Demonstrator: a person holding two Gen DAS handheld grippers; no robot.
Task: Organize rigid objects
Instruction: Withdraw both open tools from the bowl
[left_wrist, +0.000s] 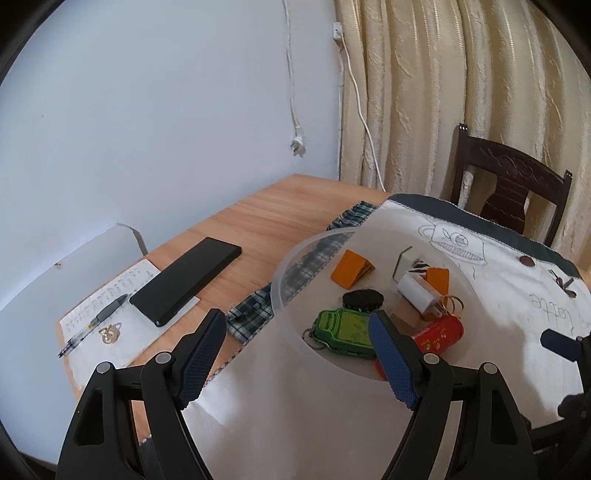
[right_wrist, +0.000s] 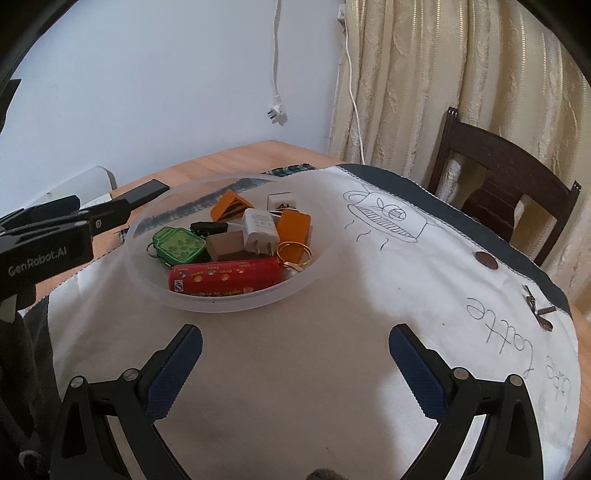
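I am holding my left claw (left_wrist: 297, 328) wide and empty above the clear bowl (right_wrist: 147, 275); my right claw (right_wrist: 295, 341) is gaping wide before it. The red tube (right_wrist: 225, 280), green keychain (right_wrist: 179, 245) and white charger (right_wrist: 258, 229) are lying inside the bowl on the counter (left_wrist: 266, 210).

You had a black phone (left_wrist: 186, 280) lying across a handwritten notebook (left_wrist: 110, 321) on the wooden table (left_wrist: 280, 210), with a pen (left_wrist: 94, 321) and a small gold trinket (left_wrist: 109, 333) resting on the page. A dark wooden chair (right_wrist: 506, 192) stood before the cream curtain (right_wrist: 461, 74), and a white plug (left_wrist: 298, 145) dangled against the blue wall (left_wrist: 147, 110).
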